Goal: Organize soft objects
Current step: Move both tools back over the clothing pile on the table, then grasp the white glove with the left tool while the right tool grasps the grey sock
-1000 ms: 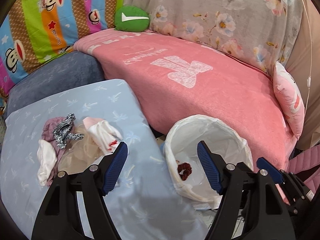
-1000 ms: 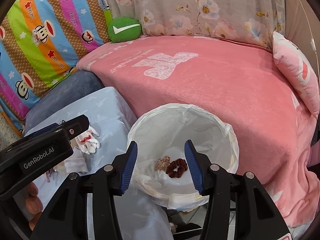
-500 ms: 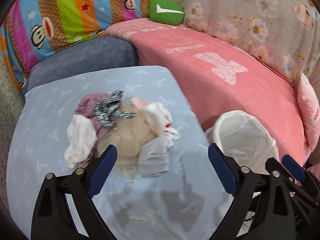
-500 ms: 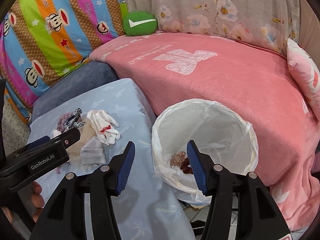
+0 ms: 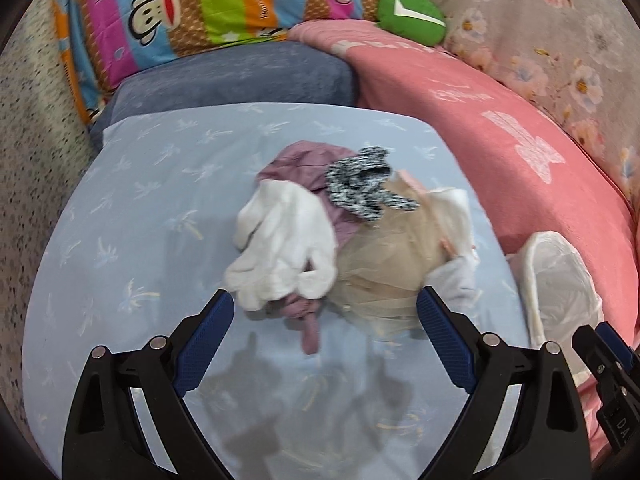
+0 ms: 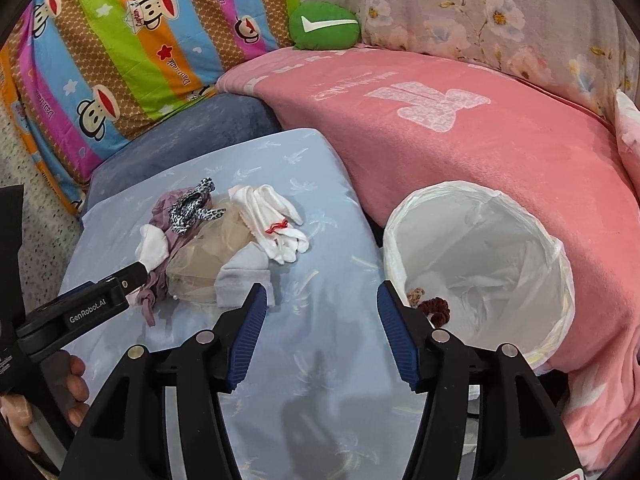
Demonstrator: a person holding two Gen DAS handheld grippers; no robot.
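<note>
L gripper (image 5: pixel 325 322) is held w/ jaws wide apart, empty, over heap of soft cloth items (image 5: pixel 344 236); R gripper (image 6: pixel 318 322) jaws are seen opening, empty, near white-lined round bin (image 6: pixel 532 236).

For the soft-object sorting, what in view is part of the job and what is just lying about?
Job: white gloves, leopard scrunchie, beige mesh, mauve cloth, lined bin, dark red scrunchie.
Bystanders: green cushion, pink blanket, monkey-print bedding.

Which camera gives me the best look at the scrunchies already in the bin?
The right wrist view. It looks down into the white-lined bin, where a dark red scrunchie and a leopard-print one lie on the bottom. The left wrist view catches only the bin's edge; its inside, and both scrunchies, are hidden.
</note>
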